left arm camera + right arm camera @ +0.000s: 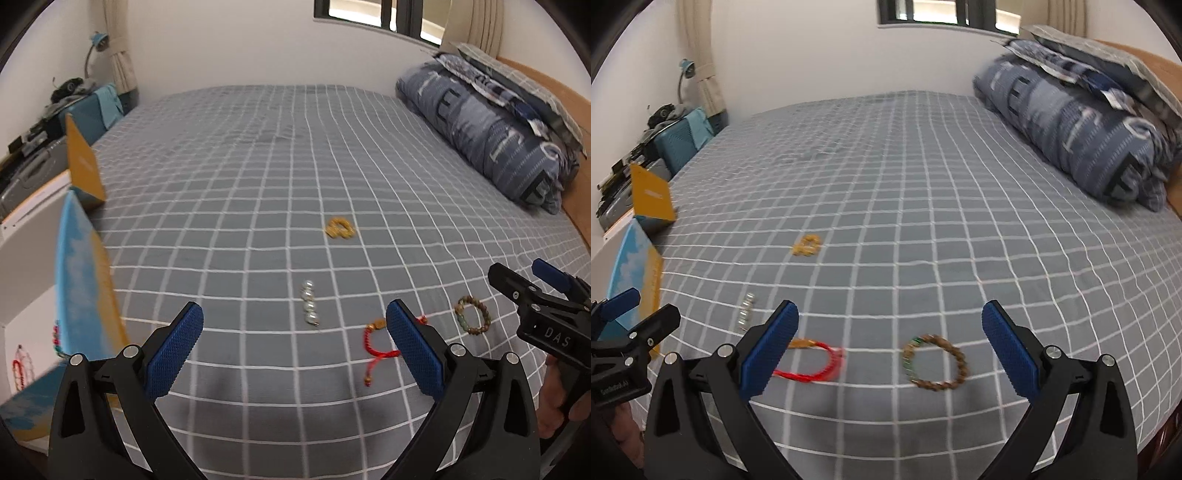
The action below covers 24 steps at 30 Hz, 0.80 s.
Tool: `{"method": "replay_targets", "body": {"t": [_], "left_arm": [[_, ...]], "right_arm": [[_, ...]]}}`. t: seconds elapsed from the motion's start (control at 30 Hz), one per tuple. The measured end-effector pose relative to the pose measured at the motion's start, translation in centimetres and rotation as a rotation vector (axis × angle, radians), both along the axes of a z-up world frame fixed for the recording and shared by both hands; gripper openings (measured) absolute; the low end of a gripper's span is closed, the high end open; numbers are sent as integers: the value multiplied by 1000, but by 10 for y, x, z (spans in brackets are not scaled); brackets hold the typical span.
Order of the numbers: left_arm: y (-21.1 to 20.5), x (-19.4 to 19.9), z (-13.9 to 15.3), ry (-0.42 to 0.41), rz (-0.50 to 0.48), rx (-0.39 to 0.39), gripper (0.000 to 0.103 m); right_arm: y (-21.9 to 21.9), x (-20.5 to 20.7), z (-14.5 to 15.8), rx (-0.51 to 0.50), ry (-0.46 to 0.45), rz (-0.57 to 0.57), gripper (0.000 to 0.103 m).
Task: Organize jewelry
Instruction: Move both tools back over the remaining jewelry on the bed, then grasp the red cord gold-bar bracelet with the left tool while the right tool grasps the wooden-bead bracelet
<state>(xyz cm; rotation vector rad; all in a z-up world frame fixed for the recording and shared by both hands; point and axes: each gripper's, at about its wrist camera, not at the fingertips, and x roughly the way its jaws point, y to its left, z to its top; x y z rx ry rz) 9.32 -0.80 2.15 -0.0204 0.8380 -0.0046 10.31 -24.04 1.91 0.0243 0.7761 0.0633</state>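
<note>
Several jewelry pieces lie on a grey checked bedsheet [240,184]. A gold piece [340,228] lies farthest, also in the right wrist view [807,245]. A pearl strand [309,302] lies nearer [746,314]. A red cord bracelet [375,341] sits by my left gripper's right finger [816,363]. A brown bead bracelet [472,315] lies to the right [934,363]. My left gripper [293,350] is open and empty above the sheet. My right gripper [890,347] is open and empty, with the bead bracelet between its fingers. An open blue and yellow box [81,280] at the left holds a few bracelets.
The box's raised lid [83,162] stands at the bed's left edge. A rolled blue duvet [487,129] and pillows lie along the right side. A cluttered side table [33,158] stands left of the bed. A wall with a window is behind.
</note>
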Motion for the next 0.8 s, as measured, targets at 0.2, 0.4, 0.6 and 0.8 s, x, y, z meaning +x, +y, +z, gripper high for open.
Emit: {"method": "replay_targets", "body": {"t": [0.2, 0.4, 0.6, 0.8], "left_arm": [[-26, 6, -21, 33, -34, -4, 97], [-45, 13, -50, 80, -55, -8, 97], [-50, 21, -79, 126, -43, -12, 97], [-49, 25, -100, 154, -43, -18, 96]], "right_arm": [[-25, 3, -22, -30, 29, -39, 96], [-35, 7, -44, -52, 72, -36, 96], [-44, 13, -66, -75, 136, -56, 96], [-51, 18, -80, -61, 184, -90, 95]]}}
